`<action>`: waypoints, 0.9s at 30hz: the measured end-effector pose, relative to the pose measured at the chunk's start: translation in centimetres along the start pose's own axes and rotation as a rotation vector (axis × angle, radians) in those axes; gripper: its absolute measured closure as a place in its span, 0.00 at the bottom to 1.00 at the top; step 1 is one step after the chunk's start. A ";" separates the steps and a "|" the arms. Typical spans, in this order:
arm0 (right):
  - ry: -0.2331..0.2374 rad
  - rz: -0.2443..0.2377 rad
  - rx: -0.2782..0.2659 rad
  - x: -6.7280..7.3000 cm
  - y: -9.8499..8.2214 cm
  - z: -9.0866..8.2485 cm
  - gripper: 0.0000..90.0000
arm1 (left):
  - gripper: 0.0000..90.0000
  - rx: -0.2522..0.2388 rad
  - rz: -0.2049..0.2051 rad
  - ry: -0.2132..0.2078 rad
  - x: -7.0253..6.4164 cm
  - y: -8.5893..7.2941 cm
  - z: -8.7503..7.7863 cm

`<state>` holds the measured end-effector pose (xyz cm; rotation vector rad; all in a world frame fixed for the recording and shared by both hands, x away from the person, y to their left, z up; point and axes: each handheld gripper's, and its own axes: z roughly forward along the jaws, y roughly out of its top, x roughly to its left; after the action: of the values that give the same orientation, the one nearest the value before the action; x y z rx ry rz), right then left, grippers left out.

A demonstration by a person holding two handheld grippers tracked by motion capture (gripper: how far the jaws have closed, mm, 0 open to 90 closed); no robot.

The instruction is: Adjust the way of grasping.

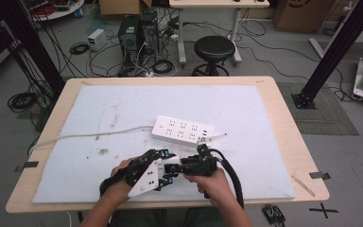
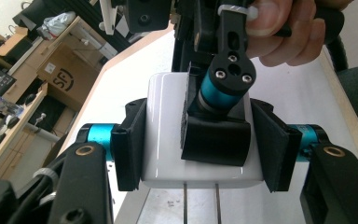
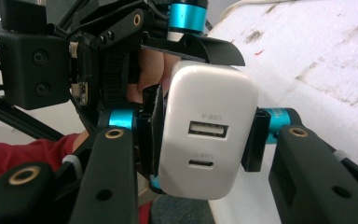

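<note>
Black left gripper [image 1: 163, 176] – cyan collars, brass screws, white plate, red sleeve [image 3: 18, 154]

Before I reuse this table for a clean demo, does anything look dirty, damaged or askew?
The white mat carries brown smudges and specks left of centre. The power strip lies slightly skewed. The white charger, held between both grippers, looks intact.
</note>
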<state>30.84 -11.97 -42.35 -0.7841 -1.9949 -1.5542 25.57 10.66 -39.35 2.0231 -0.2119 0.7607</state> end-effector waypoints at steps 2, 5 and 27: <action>0.013 0.009 -0.001 -0.1 0.0 0.0 0.68 | 0.47 0.002 -0.004 -0.002 0.0 0.0 0.0; 0.015 0.018 -0.002 -0.1 0.1 0.0 0.70 | 0.46 0.003 -0.030 -0.007 0.2 -0.1 0.0; -0.200 -0.088 -0.065 0.2 1.4 -5.0 0.70 | 0.25 0.058 -0.254 0.001 5.1 -1.3 -3.5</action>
<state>31.80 -16.50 -40.12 -0.9212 -2.1561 -1.6540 28.60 15.00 -35.94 2.0554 0.0682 0.6129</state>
